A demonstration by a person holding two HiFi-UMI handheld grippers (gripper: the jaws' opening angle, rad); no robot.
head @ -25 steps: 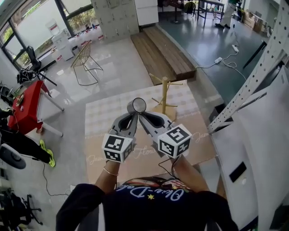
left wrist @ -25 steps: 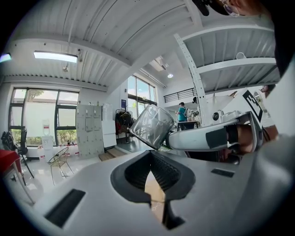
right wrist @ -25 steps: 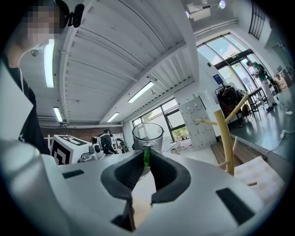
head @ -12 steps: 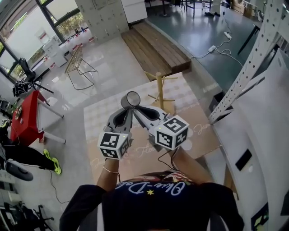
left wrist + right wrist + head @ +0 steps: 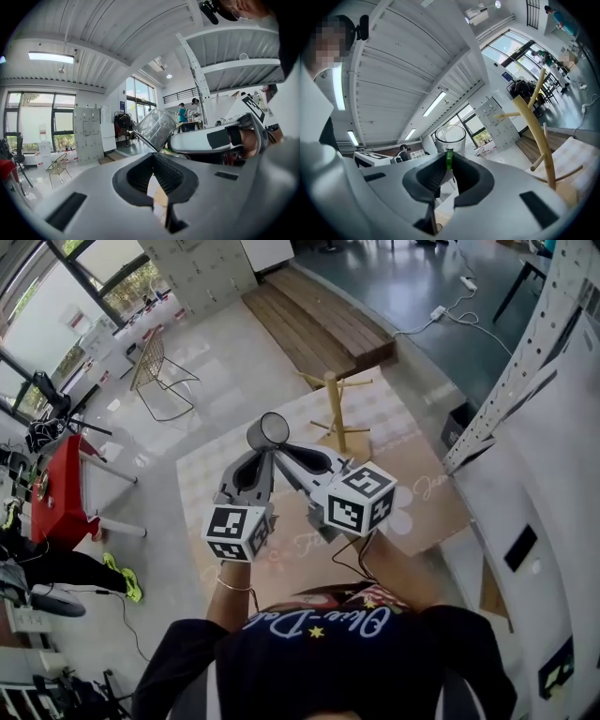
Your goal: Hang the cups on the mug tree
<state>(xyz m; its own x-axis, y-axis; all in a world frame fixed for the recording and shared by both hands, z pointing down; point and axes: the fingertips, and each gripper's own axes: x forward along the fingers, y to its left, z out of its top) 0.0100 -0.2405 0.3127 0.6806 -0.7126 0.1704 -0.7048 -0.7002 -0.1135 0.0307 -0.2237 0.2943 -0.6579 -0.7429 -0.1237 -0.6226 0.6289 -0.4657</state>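
Note:
A clear glass cup (image 5: 274, 430) with a green handle is held up in the air in front of me, its mouth facing the head camera. My right gripper (image 5: 284, 452) is shut on the green handle (image 5: 449, 159), and the cup (image 5: 451, 136) stands just beyond its jaws. My left gripper (image 5: 263, 454) meets the cup from the other side; its jaws look shut with the cup's rim (image 5: 157, 127) running into their tip (image 5: 152, 155). The wooden mug tree (image 5: 332, 407) stands on the checkered cloth beyond and right of the cup, its pegs bare (image 5: 539, 131).
The cloth-covered table (image 5: 216, 474) lies below my grippers. A white perforated rack (image 5: 525, 362) rises at the right. A red table (image 5: 52, 484) and a wire chair (image 5: 155, 362) stand at the left, with a wooden platform (image 5: 309, 315) beyond.
Both grippers stay together on the cup. They have drifted slightly left and up in the head view, while the view itself has shifted a little.

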